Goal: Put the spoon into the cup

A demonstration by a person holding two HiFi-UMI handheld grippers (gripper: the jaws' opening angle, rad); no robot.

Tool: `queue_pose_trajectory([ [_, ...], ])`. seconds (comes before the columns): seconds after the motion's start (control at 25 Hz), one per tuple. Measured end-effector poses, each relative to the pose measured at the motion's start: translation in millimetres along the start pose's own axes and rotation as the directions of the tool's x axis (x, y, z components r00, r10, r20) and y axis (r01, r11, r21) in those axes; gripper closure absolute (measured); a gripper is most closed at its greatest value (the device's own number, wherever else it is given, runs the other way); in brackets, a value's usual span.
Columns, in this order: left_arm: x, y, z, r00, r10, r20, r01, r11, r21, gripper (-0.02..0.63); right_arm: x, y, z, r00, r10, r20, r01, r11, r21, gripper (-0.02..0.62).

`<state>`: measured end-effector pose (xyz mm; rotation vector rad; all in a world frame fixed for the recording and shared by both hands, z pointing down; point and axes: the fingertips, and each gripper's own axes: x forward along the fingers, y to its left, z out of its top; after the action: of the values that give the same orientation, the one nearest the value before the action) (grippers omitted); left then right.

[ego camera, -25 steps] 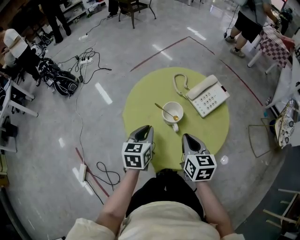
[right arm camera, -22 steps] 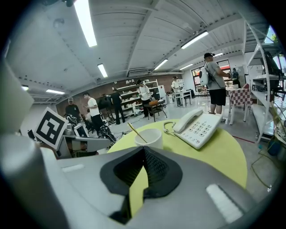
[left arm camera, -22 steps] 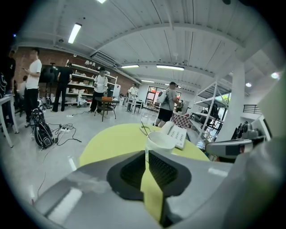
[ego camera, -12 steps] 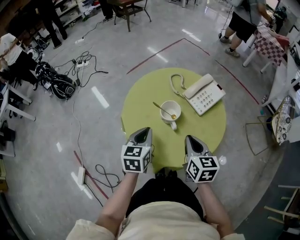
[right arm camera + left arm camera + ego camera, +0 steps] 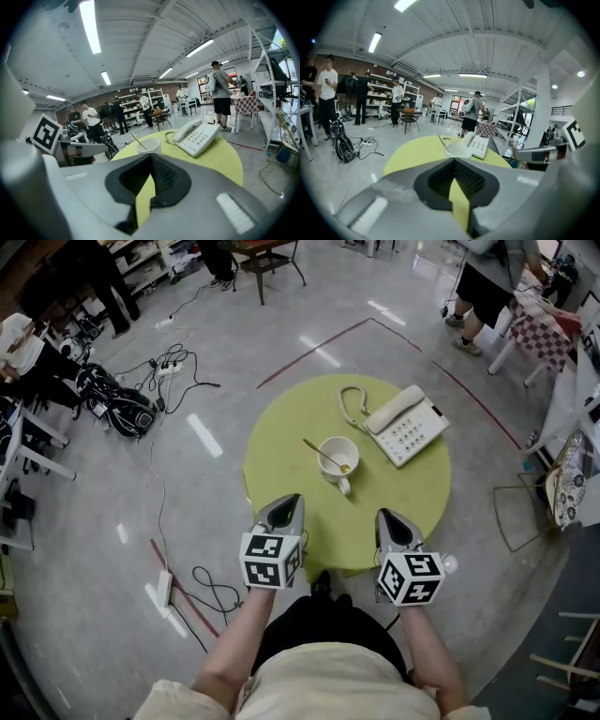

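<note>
The spoon [image 5: 314,447] already lies in the cup [image 5: 336,474]: its bowl end rests inside, against the near-right part of the rim, and its thin handle leans out over the far-left rim and juts past it above the bench [image 5: 281,456]. Judged by that, the task looks done, and nothing remains except perhaps to draw the tools away. The cup is a white one, upright, near the middle of the round yellow-green bench, with its handle turned toward the person. Apart from the spoon I can make out nothing in it; whether it holds any liquid cannot be told from these views. Beyond it, to the far right and clear of it, a white telephone [image 5: 405,425] sits with its receiver on the cradle and its coiled cord looping off to the left. No other container stands on the bench. The left hand-held gripper [image 5: 291,500] is over the near-left edge of the bench, well apart from the cup, its jaws brought together with nothing between them. The right hand-held gripper [image 5: 385,517] is over the near-right edge, equally clear of the cup, and its own view shows its pads meeting at the tip, likewise on nothing. Around the bench is grey floor with cables, furniture and people standing at a distance.
</note>
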<state>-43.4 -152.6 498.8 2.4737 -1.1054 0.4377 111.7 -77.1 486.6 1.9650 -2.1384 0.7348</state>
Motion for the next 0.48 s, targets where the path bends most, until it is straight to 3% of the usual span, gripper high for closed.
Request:
queue_pose_trajectory([
  [0.48, -33.5, -19.4, -6.2, 0.999, 0.048, 0.015, -0.048, 0.999, -0.001, 0.604, -28.0, 6.7, -0.2, 0.998, 0.056, 0.017, -0.055, 0.998, -0.023, 0.595],
])
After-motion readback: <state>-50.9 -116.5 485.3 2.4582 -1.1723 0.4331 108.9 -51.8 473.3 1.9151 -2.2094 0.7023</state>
